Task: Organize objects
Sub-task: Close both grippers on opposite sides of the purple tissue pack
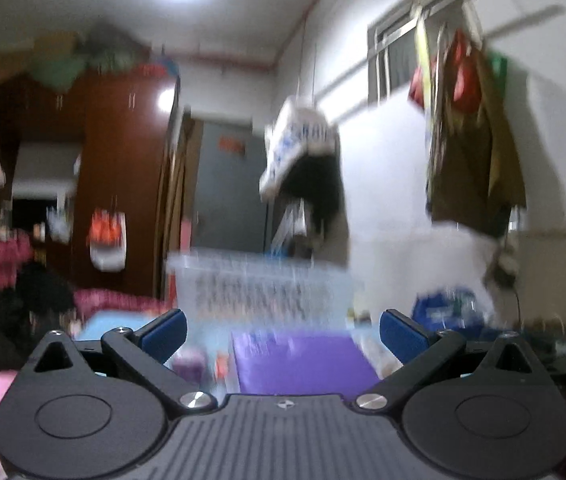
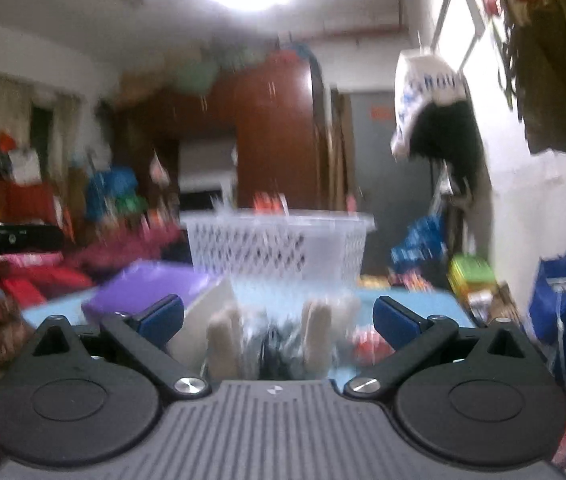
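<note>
Both views were smeared by motion blur, so fine detail was lost. The landmark was a white plastic basket [image 1: 259, 284] with a lattice of small openings in its walls and a flat, flared rim; it stood on a pale blue table top [image 2: 411, 304].

The left gripper [image 1: 283, 330] had its blue-padded fingers spread wide, with nothing between them. In front of the basket, on the near side of it, lay a flat purple box [image 1: 303, 360] with a smooth matte top, directly ahead of the parted pads. To the left of that box sat a small purple rounded thing [image 1: 189, 362], too blurred to name.

The right gripper [image 2: 279, 320] was likewise released, its fingers well apart and empty. Between them, nearer than the basket, lay a clutter: two pale, rounded, stick-like shapes [image 2: 223, 344] standing upright, something dark and glossy between them, and a white flat-sided card or box [image 2: 203, 320] leaning against the purple box's right edge. A small red item [image 2: 367, 340] lay to the right of the clutter, below the basket's right corner.

Right of the basket, soft blue bags [image 2: 419, 240] and a green and yellow packet [image 2: 471, 276] were piled by the white wall. Above the basket a white printed bag [image 1: 299, 140] hung with dark cloth under it. Behind the basket stood a glossy reddish-brown wooden wardrobe [image 1: 123, 152].
</note>
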A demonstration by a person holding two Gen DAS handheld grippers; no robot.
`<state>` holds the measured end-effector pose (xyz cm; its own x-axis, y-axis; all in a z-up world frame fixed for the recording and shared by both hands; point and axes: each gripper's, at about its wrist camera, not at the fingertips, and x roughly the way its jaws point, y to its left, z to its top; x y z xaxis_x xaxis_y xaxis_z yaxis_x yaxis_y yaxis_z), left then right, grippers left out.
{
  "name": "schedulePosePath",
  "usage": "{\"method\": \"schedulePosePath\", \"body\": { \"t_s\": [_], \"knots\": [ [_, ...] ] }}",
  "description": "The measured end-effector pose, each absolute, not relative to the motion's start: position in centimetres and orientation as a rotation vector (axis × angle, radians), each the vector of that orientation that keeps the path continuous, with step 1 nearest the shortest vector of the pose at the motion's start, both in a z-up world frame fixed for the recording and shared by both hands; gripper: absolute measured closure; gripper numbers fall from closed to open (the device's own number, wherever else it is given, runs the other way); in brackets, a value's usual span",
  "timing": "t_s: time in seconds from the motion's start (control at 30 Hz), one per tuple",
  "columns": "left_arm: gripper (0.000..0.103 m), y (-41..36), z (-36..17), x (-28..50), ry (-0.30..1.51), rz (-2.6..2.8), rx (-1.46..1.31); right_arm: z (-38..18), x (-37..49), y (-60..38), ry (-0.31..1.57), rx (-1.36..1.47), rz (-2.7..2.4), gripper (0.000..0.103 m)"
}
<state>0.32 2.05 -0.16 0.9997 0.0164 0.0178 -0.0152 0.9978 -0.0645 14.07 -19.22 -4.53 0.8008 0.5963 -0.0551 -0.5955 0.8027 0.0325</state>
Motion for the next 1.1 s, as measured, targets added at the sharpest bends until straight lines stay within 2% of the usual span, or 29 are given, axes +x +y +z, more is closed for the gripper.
{"method": "schedulePosePath", "body": {
  "t_s": [0.27, 0.5, 0.63, 0.83, 0.97, 1.07, 1.1],
  "knots": [
    [0.000, 3.6, -0.9, 2.0, 0.032, 0.112, 0.040, -4.7, 15.8, -20.2, 0.084, 0.058, 0.690, 0.000],
    [0.000, 4.6, -1.8, 1.9, 0.113, 0.022, -0.039, -5.8, 14.6, -18.8, 0.077, -0.029, 0.797, 0.000],
    [0.000, 2.7, -1.6, 2.0, 0.122, -0.070, -0.065, -5.8, 15.7, -19.9, 0.090, 0.001, 0.769, 0.001],
    [0.001, -2.5, -1.8, 2.7, 0.121, -0.102, 0.094, -5.1, 16.4, -22.2, 0.108, 0.047, 0.715, 0.008],
    [0.002, -0.5, -2.0, 2.0, 0.125, -0.066, 0.075, -5.4, 14.8, -21.1, 0.075, 0.021, 0.778, 0.010],
    [0.005, 2.1, -1.9, 1.2, 0.099, -0.067, 0.067, -6.0, 13.9, -18.6, 0.080, -0.039, 0.862, 0.021],
    [0.006, 2.9, -2.0, 1.1, 0.099, -0.075, 0.065, -6.3, 13.7, -18.0, 0.083, -0.051, 0.887, 0.028]
  ]
}}
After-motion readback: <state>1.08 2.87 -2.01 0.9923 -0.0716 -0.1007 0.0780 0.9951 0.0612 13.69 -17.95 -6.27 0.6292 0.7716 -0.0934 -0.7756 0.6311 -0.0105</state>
